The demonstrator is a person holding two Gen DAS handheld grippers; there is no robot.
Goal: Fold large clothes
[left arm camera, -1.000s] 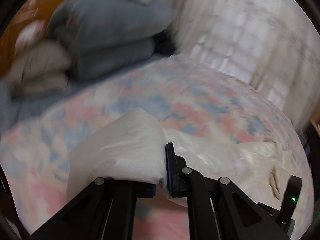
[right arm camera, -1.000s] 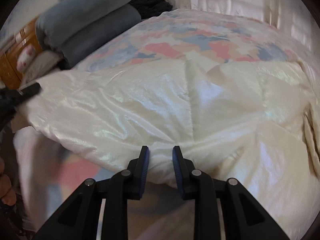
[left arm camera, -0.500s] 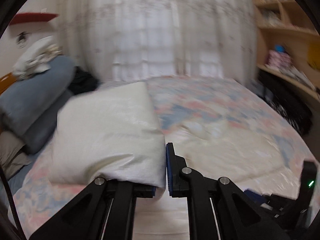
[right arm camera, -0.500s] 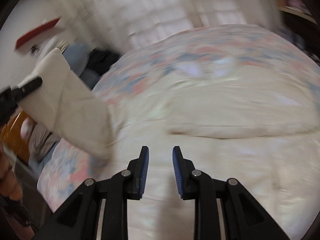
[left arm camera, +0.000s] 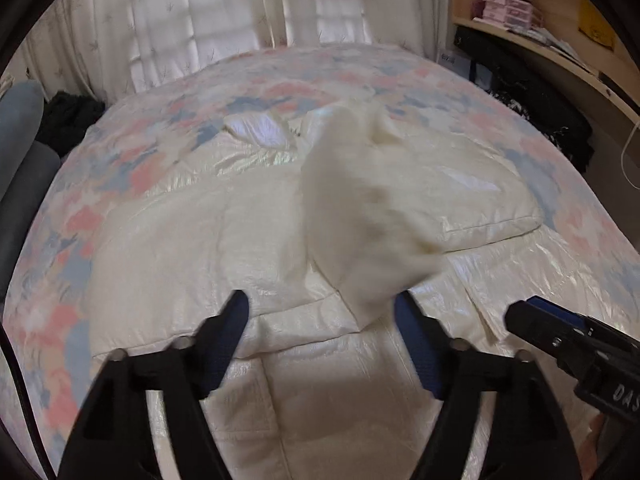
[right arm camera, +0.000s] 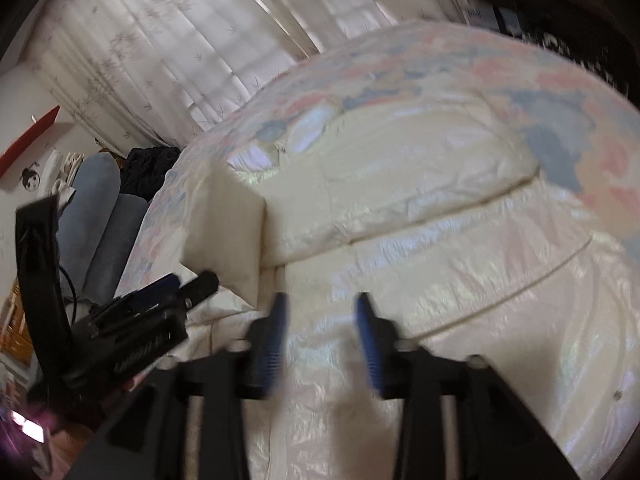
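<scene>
Your left tool [left arm camera: 320,316] is opening wide — the cream sleeve [left arm camera: 360,208] hangs loose just before its fingers, not pinched. Your right tool [right arm camera: 320,312] is opening too, empty, above the cream padded jacket [right arm camera: 460,280] spread on the bed [left arm camera: 132,168].

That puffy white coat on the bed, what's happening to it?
A person with a gripper in each hand is folding the cream puffy coat on the flowery bedspread. The left gripper is opening, and the sleeve is dropping across the coat. The right gripper is opening too, with nothing between its fingers.
</scene>
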